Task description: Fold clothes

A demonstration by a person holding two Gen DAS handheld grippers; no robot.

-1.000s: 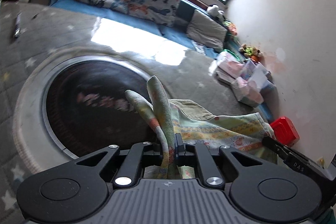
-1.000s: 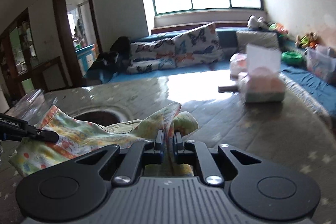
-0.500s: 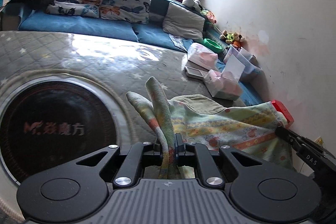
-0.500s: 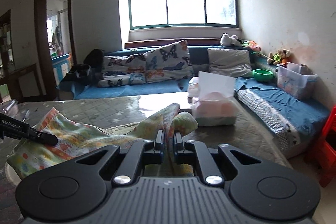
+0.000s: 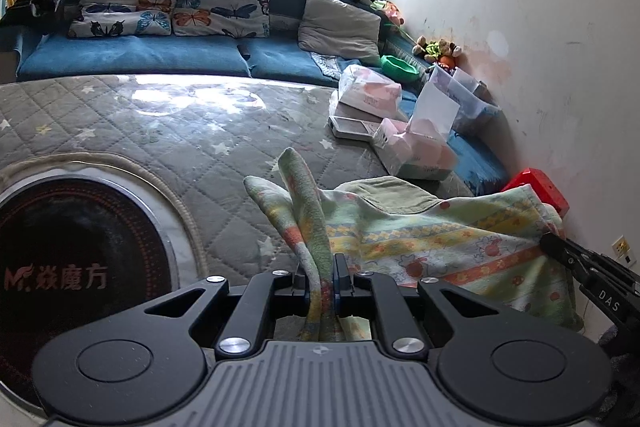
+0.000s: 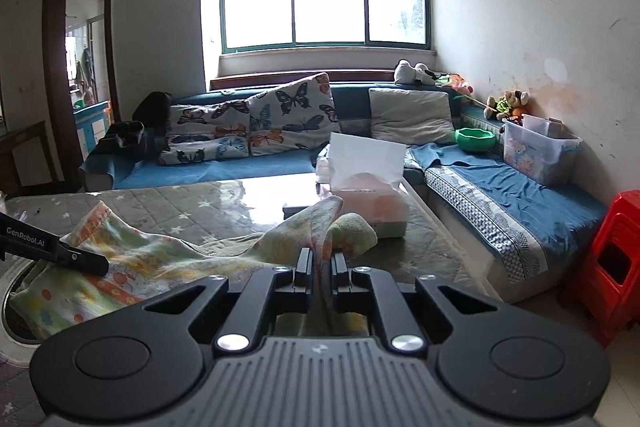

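Note:
A pale green patterned cloth (image 5: 432,239) with yellow and orange bands hangs stretched between my two grippers above the quilted grey table (image 5: 168,131). My left gripper (image 5: 322,267) is shut on one bunched corner of it. My right gripper (image 6: 320,261) is shut on the other corner; it also shows at the right edge of the left wrist view (image 5: 568,251). The cloth (image 6: 132,267) sags between them in the right wrist view, where the left gripper's finger (image 6: 84,261) lies over it.
A round black cooktop (image 5: 76,259) is set into the table at left. Pink tissue boxes (image 5: 416,151) and a flat box (image 5: 352,127) stand at the table's far right. A blue sofa (image 6: 520,203) runs behind and right. A red stool (image 6: 616,259) stands on the floor.
Both grippers have risen and tilted up while holding the cloth, so the room shows more and the table less. The cloth stays gripped and spread between them.

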